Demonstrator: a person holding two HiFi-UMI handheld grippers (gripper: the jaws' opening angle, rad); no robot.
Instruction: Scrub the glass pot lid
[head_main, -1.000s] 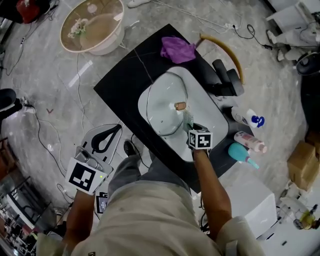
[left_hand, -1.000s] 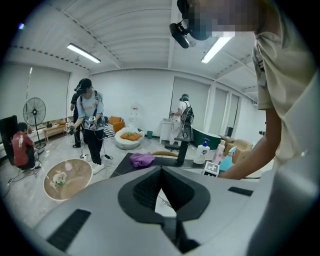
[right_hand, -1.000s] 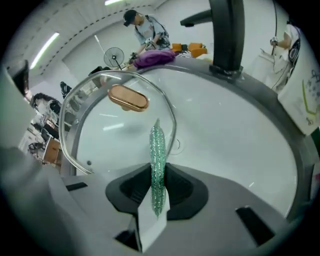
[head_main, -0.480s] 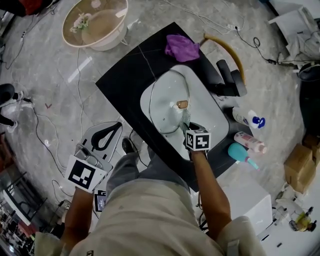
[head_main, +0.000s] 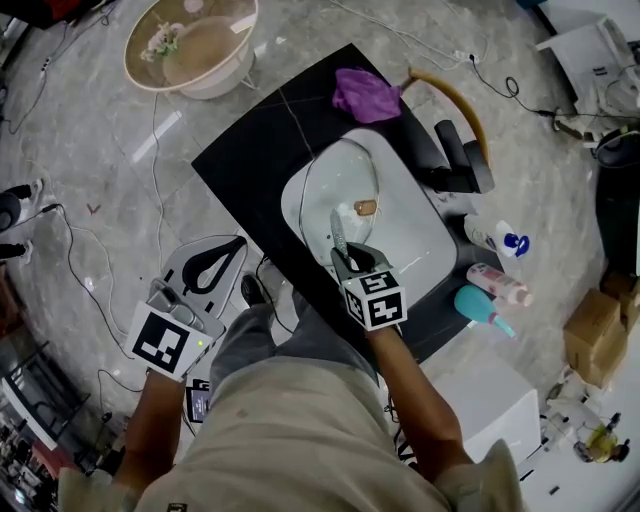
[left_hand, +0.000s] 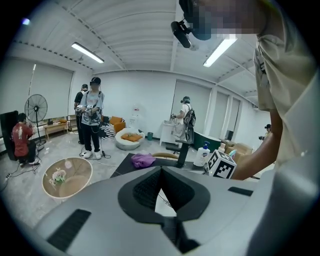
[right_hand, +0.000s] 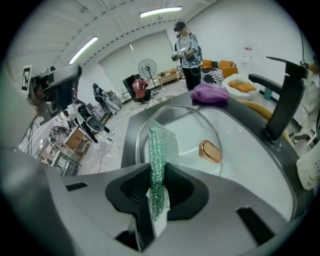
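Observation:
A glass pot lid with a copper-coloured knob lies in the white sink. My right gripper is shut on a green glittery scrub sponge, which stands on edge over the lid's near part. In the right gripper view the sponge rises between the jaws, with the lid and the knob just beyond it. My left gripper hangs low at the left, off the counter, its jaws together on nothing.
The sink sits in a black counter. A purple cloth lies at the counter's far end and a black faucet stands at the sink's right. Bottles stand further right. A round glass table and cables are on the floor.
My right gripper has slid left and toward me with the sponge, from beside the knob to the lid's near part. The left gripper has hardly moved.

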